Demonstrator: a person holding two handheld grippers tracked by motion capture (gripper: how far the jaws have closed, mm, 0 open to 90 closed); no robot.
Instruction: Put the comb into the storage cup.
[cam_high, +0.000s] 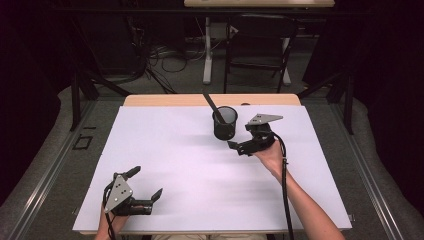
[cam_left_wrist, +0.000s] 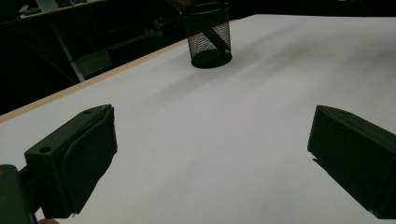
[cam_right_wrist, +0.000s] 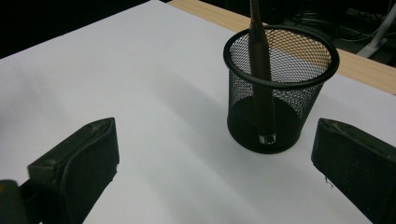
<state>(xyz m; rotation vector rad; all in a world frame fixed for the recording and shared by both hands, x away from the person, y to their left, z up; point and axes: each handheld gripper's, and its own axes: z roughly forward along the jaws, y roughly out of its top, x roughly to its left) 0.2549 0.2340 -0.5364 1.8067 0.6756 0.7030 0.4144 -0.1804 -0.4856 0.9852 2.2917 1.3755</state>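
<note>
A black mesh cup (cam_high: 225, 123) stands upright on the white sheet (cam_high: 200, 170), toward the far middle of the table. A dark pen (cam_high: 210, 103) leans out of it to the upper left. My right gripper (cam_high: 240, 138) hovers just right of the cup, open and holding nothing. In the right gripper view the cup (cam_right_wrist: 299, 109) and pen (cam_right_wrist: 260, 70) sit just ahead of its spread jaws (cam_right_wrist: 215, 137). My left gripper (cam_high: 146, 183) rests near the front left corner, open and empty. Far ahead of its jaws (cam_left_wrist: 212, 121), the left gripper view shows the cup (cam_left_wrist: 198, 44).
The white sheet covers most of a wooden table whose bare strip (cam_high: 165, 100) runs along the far edge. Behind the table are a black chair (cam_high: 260, 50), a white desk leg (cam_high: 207, 50) and floor cables (cam_high: 165, 57). Dark curtains flank both sides.
</note>
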